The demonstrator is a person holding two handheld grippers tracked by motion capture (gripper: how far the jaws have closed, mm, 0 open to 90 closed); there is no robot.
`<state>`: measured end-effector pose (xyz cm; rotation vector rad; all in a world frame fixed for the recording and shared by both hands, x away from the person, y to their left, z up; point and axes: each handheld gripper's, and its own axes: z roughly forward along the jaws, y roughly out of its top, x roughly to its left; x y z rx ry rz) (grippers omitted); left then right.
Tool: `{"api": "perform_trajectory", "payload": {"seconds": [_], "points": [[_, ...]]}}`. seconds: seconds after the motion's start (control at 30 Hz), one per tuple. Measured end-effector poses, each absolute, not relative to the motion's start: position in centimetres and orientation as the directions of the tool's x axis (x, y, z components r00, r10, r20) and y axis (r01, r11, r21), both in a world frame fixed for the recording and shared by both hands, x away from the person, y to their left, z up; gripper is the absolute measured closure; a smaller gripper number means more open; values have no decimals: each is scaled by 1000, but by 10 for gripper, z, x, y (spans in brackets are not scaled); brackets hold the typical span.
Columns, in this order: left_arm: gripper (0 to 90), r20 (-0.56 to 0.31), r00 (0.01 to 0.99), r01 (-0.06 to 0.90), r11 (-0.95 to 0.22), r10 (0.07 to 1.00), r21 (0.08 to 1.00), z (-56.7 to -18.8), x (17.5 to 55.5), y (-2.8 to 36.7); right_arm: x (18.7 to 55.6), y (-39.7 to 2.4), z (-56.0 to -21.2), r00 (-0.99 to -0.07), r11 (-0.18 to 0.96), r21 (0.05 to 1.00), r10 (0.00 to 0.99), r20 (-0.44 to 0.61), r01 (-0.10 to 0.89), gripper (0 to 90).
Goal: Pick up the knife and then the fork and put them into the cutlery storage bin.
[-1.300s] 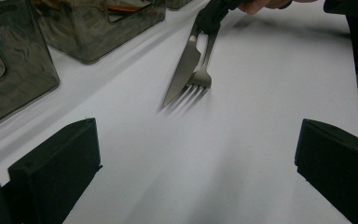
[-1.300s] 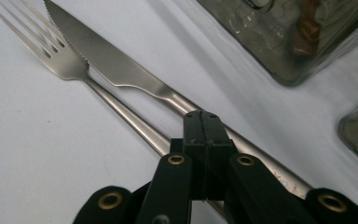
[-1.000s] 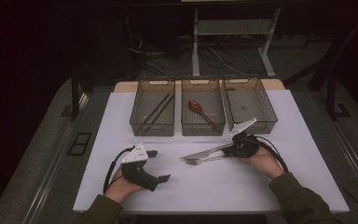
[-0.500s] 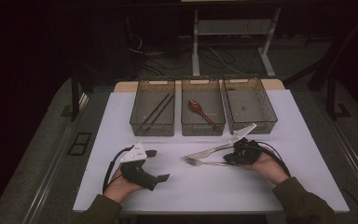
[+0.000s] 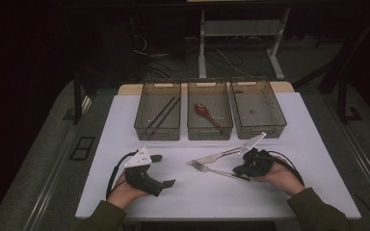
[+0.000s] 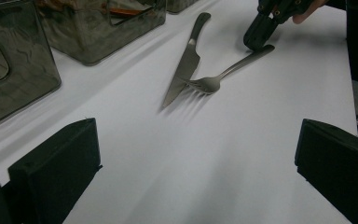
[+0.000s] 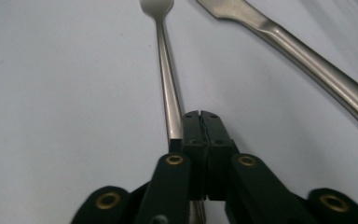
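So far we have chopsticks [image 5: 160, 115] and spoon [image 5: 206, 113] binned; fork [image 7: 164, 79] and knife [image 6: 184, 63] lie beyond our right gripper's [image 7: 200, 119] together fingers, left gripper's [image 5: 160, 171] apart.

On the white table [image 5: 125, 197], a plain silver fork [image 5: 216, 170] and knife [image 5: 218, 155] lie before smoky grey-brown bins [image 5: 158, 131], the middle holding what looks like a reddish-brown spoon [image 5: 206, 113]; both grippers are black.

Three clear bins [image 5: 209, 130] in a row on the white table [image 5: 318, 159], beyond the tongs: left bin holds black chopsticks [image 5: 161, 115], middle a red spoon [image 5: 206, 113], right bin [image 5: 258, 113] nothing visible. Cables [image 5: 221, 60] on floor behind.
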<state>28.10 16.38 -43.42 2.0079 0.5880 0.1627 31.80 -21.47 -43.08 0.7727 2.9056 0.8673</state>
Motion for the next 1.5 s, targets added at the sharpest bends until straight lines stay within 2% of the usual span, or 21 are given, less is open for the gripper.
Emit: {"api": "perform_trajectory", "payload": {"seconds": [0.13,0.2,0.27,0.47,0.67,0.9,1.17,1.5], "points": [[0,-133,872,339,-386,472,858,-435,282,163,320,-209,-426,-884,737,502,444,145,453,661],[0,-132,872,339,-387,471,858,-435,281,163,322,-203,-424,-893,751,493,427,145,439,622],[0,-132,872,339,-387,471,858,-435,281,163,324,-196,-421,-898,763,485,420,132,428,619],[0,-130,873,338,-392,469,856,-435,282,163,331,-172,-415,-940,843,424,334,72,332,674],[0,-130,874,338,-392,468,856,-435,281,162,336,-152,-415,-953,882,364,298,60,299,742],[0,-129,876,336,-395,465,855,-435,281,162,338,-134,-417,-965,919,300,261,28,257,772],[0,-130,877,335,-397,462,855,-436,281,161,337,-123,-419,-970,944,229,242,9,238,808],[0,-127,879,333,-400,459,854,-436,280,161,337,-121,-419,-965,942,217,262,-4,254,840]]}}
